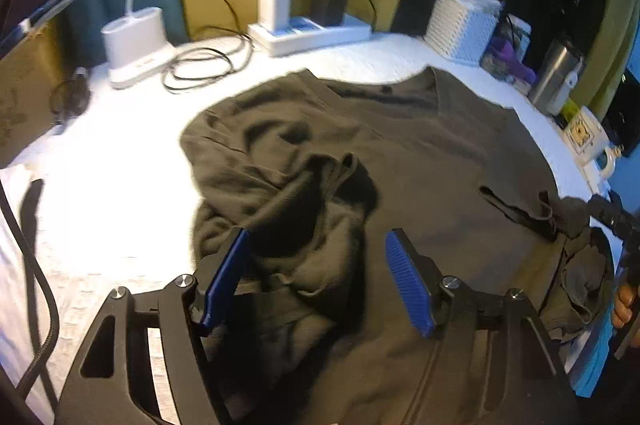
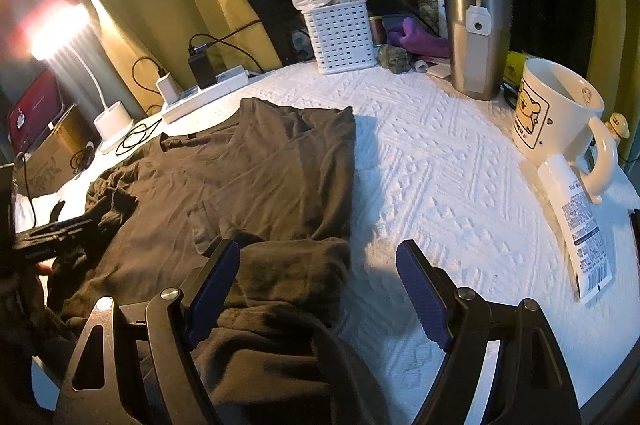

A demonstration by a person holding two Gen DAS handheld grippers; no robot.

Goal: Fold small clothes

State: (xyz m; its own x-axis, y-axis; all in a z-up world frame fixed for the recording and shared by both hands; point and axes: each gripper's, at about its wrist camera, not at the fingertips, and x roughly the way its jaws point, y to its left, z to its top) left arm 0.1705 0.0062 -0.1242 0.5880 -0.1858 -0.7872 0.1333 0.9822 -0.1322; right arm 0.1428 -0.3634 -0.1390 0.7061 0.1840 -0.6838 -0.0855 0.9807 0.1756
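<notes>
1. A dark olive T-shirt [image 2: 256, 165] is laid on a white textured cover [image 2: 440, 185], neckline toward the far side; its right edge is seen folded in to a straight line, while the left side lies bunched and creased, so the fold is judged to be only partly made.
2. Clutter is kept to the far and right margins: a white basket [image 2: 340, 37], a steel tumbler [image 2: 478, 37], a cartoon mug [image 2: 556, 113], a power strip [image 1: 308, 33] with chargers and a lamp base [image 1: 134, 45]; the centre is thereby judged to be kept free as a working area for the garment.
3. The left gripper [image 1: 316, 281] is held low over the rumpled left portion of the shirt, angled downward; its blue fingers [image 1: 408, 285] stand well apart, and loose cloth lies between and beneath them without being pinched; nothing is judged to be held.
4. The right gripper [image 2: 316, 289] is held over the near right corner of the shirt; its fingers [image 2: 424, 297] are spread wide, the left one over a doubled-up flap of cloth, the right one over bare cover; no cloth is clamped.
5. Whether either set of fingers brushes the fabric cannot be told from these views.
6. The next requirement is judged to be smoothing the bunched left sleeve and folding that side in to match the right; a snagged crease is the risk.
</notes>
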